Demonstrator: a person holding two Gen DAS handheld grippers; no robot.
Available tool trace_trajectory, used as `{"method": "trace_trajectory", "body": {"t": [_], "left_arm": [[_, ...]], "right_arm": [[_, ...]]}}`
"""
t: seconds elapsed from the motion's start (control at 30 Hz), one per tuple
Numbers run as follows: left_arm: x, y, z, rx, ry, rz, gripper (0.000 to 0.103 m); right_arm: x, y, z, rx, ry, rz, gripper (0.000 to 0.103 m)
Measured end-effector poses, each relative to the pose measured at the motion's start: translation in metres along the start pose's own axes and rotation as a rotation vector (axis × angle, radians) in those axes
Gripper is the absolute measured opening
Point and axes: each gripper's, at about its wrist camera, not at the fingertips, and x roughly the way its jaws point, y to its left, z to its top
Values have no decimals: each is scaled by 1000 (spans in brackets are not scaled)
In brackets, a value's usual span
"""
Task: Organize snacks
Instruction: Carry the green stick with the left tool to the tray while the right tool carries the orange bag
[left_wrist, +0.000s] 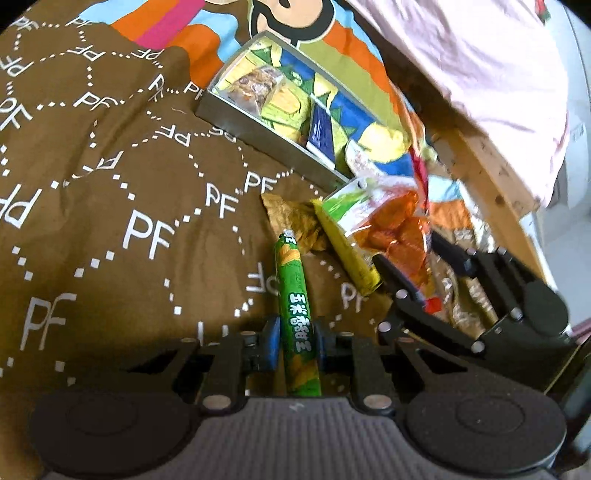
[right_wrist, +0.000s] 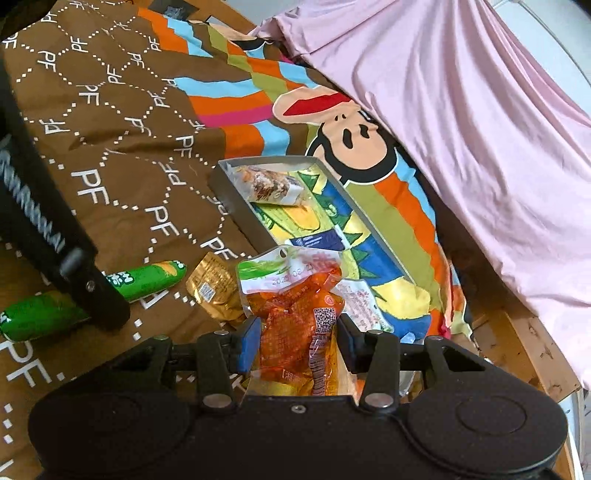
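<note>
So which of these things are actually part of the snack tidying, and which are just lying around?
Part of the job:
- green corn sausage, gripped in the left tongs
- orange snack pouch, gripped in the right tongs
- gold packet on the sheet
- grey box, already holding a wrapped snack

Just lying about:
- brown patterned sheet
- pink bedding

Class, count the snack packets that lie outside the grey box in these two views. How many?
4: green sausage stick in the left gripper, orange packet in the right gripper, gold packet, white packet. Others may be hidden.
</note>
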Motion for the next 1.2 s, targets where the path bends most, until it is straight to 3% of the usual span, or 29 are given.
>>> {"method": "trace_trajectory", "body": {"t": [0.27, 0.5, 0.67, 0.9, 1.2], "left_arm": [[-11, -4, 11, 5, -102, 24, 20], [-7, -27, 51, 49, -184, 48, 20], [13, -46, 88, 88, -227, 95, 20], [53, -74, 140, 166, -267, 97, 20], [104, -93, 180, 250, -274, 129, 20]], "right_arm": [[3, -9, 4, 20, -44, -59, 46], [28, -30, 6, 90, -65, -139, 46], [43, -61, 2, 219, -47, -179, 46], [77, -103, 1, 329, -56, -246, 47], [133, -133, -11, 440, -6, -235, 47]]}}
